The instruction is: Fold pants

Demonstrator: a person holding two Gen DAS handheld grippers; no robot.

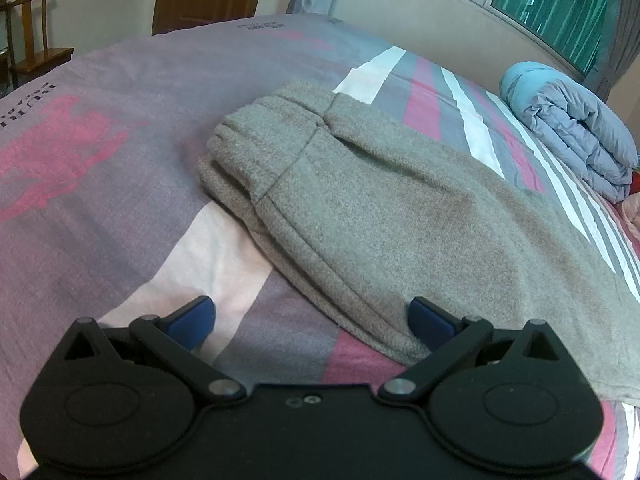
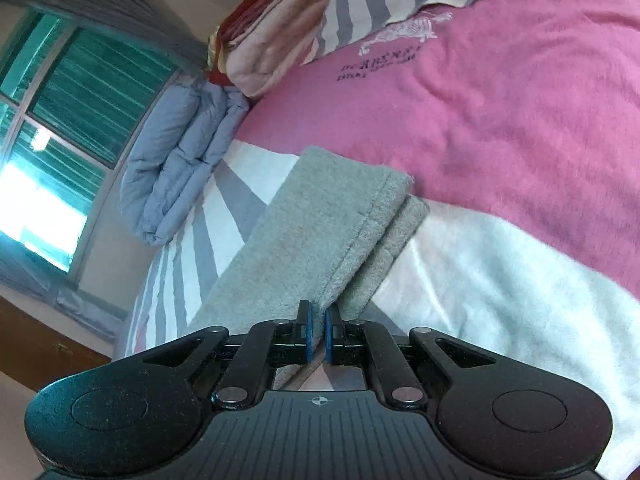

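Grey fleece pants (image 1: 380, 208) lie flat on the bed, folded lengthwise, with the elastic waistband at the far left end. My left gripper (image 1: 312, 320) is open, its blue pads wide apart just above the pants' near edge; the right pad (image 1: 430, 320) is over the fabric. In the right wrist view the leg end of the pants (image 2: 320, 232) shows, with two stacked hems at the far end. My right gripper (image 2: 319, 330) is shut on the near edge of the pants leg.
The bed cover (image 1: 100, 168) is striped pink, grey and white. A folded blue-grey duvet (image 1: 576, 132) lies by the window wall, also in the right wrist view (image 2: 180, 160). Pink folded bedding (image 2: 276, 36) sits beyond it. A wooden chair (image 1: 36, 40) stands past the bed.
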